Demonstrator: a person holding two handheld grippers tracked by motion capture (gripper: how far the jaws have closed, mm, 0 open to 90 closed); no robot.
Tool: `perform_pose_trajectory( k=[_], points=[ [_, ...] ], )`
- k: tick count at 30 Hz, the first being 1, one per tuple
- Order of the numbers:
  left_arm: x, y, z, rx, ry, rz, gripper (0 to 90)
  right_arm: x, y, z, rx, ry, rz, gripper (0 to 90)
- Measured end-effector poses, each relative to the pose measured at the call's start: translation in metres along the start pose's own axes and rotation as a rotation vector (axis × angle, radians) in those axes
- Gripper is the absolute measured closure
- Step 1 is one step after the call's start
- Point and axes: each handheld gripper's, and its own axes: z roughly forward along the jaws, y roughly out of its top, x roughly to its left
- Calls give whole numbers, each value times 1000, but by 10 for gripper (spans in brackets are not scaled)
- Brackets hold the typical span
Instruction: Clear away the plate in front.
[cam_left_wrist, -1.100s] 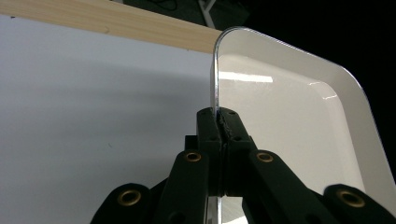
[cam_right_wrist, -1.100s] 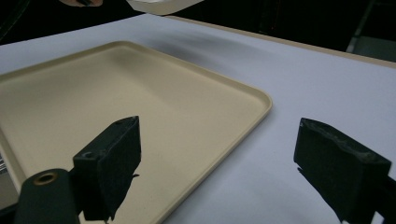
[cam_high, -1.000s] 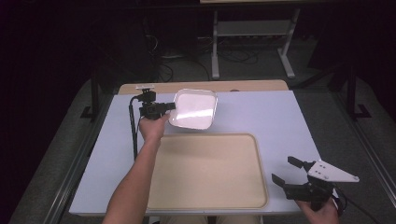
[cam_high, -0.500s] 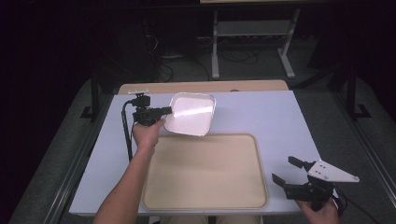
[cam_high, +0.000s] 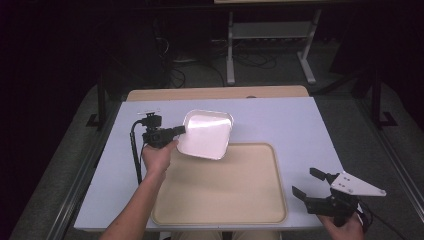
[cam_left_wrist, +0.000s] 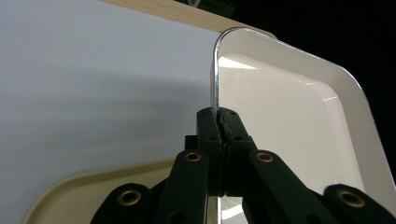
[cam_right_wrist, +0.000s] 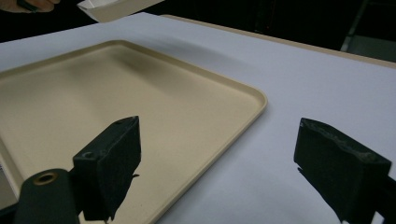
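A white square dish (cam_high: 206, 134) hangs tilted above the far left corner of the beige tray (cam_high: 250, 195). My left gripper (cam_high: 181, 130) is shut on the dish's left rim. In the left gripper view the jaws of the left gripper (cam_left_wrist: 222, 123) pinch the thin rim of the dish (cam_left_wrist: 289, 112), with the tray's corner (cam_left_wrist: 93, 191) below. My right gripper (cam_high: 310, 184) rests open near the table's front right, beside the tray's right edge. Its jaws stand wide apart in the right gripper view, where the right gripper (cam_right_wrist: 219, 154) holds nothing over the tray (cam_right_wrist: 93, 98).
The pale table top (cam_high: 290, 125) lies bare behind and to the right of the tray. A wooden strip (cam_high: 215, 93) runs along the far edge. A metal rack (cam_high: 270, 35) and cables stand on the dark floor beyond.
My left gripper has carried the dish toward the near side and down, so it now overlaps the tray's far left corner. The right gripper has stayed where it was.
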Motion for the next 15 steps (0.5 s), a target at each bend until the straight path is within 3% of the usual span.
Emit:
perform_pose_trajectory(
  k=[7, 15],
  points=[
    [-2, -14, -4, 15, -11, -1, 886, 1, 0, 0, 3, -1, -9, 138],
    [-2, -33, -9, 12, -12, -29, 887, 1, 0, 0, 3, -1, -8, 138]
  ],
)
